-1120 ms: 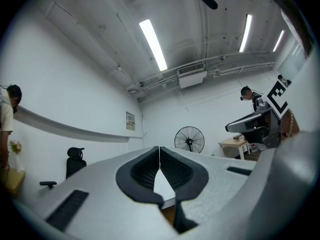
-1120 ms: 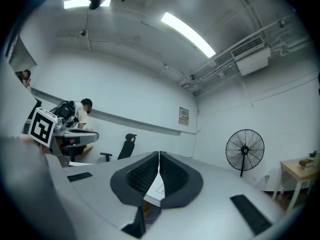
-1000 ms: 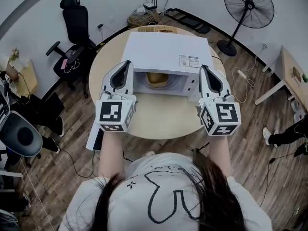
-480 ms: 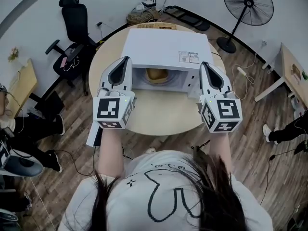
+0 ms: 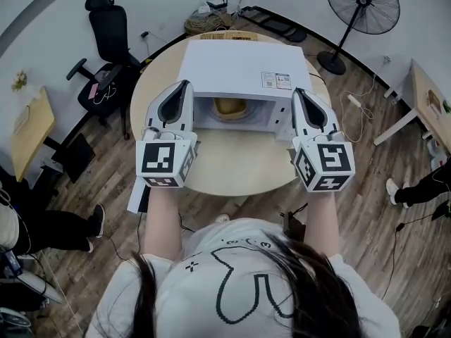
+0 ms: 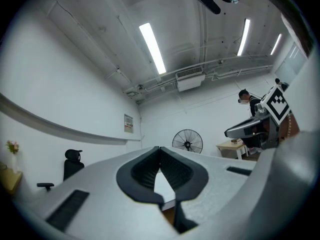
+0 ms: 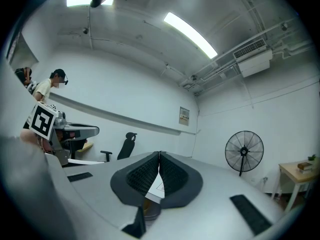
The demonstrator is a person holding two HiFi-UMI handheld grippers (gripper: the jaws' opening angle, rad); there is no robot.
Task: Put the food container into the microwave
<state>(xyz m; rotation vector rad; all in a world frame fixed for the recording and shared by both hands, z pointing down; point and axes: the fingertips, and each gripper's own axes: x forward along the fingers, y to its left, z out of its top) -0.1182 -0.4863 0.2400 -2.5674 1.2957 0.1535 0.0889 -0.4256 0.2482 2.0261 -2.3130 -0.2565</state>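
The left gripper (image 5: 186,85) and right gripper (image 5: 297,92) are held closed and empty before the microwave (image 5: 239,67); what seems the food container (image 5: 229,107) is seen inside its cavity.

I count one microwave (image 5: 243,69) on one round table (image 5: 232,167), with one food container (image 5: 229,106) inside it. I have two grippers near me: the left gripper (image 5: 185,87) and the right gripper (image 5: 297,94). There is one pedestal fan (image 5: 361,4) far right, one black office chair (image 5: 109,27) far left, and two wooden desks: a left desk (image 5: 32,129) and a right desk (image 5: 430,98).
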